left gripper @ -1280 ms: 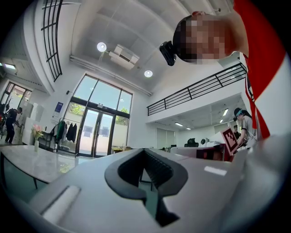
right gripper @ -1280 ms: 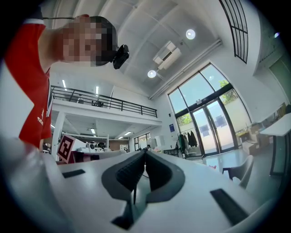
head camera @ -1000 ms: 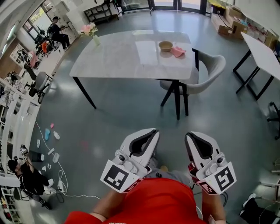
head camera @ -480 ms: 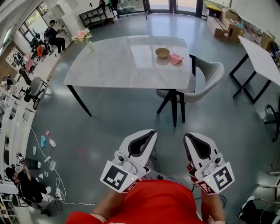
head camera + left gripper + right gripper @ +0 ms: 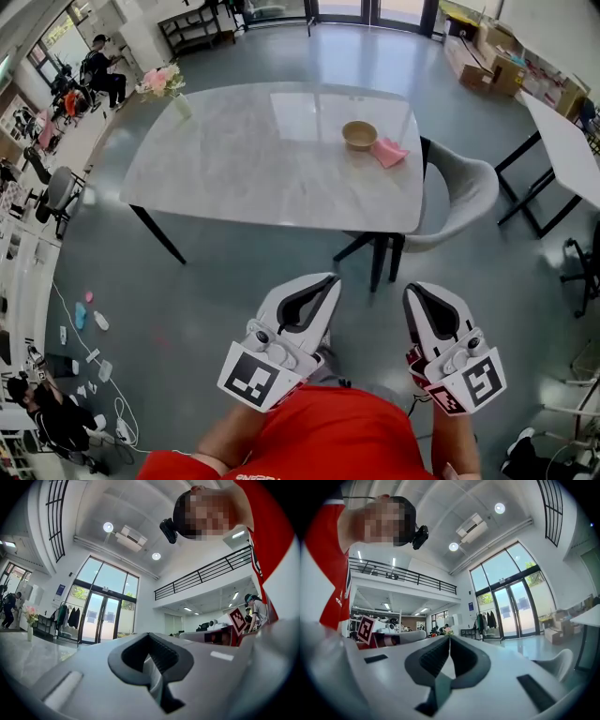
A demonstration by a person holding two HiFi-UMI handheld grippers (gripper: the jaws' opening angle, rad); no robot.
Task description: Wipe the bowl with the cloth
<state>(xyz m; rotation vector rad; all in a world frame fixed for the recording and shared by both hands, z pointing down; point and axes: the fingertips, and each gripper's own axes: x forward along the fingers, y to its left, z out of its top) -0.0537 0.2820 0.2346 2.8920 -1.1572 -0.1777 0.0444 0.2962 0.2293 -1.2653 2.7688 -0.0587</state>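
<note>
so, both claws are far from the work. left claw (image 5: 322,281) and right claw (image 5: 413,292) are held low against the torso, pointing toward 12 o'clock. jaws are fully together on both, nothing between them.

the bowl (image 5: 359,134) sits on the counter (image 5: 244,159), well apart from the claws at about 12 o'clock. it's on the counter's right half, toward the far side. the pink cloth (image 5: 388,151) lies just beside the bowl at its 4 o'clock; can't tell if they touch. it's too small here to read a long axis.

my read: the right claw is nearer the cloth, so that one takes it and the left steadies the bowl.

in the way: open floor first, then the grey chair (image 5: 464,202) tucked at the counter's right edge, about 5 o'clock from the cloth. it blocks a straight walk-up on that side. the flower vase (image 5: 167,86) is at the far left corner, well clear.
</note>
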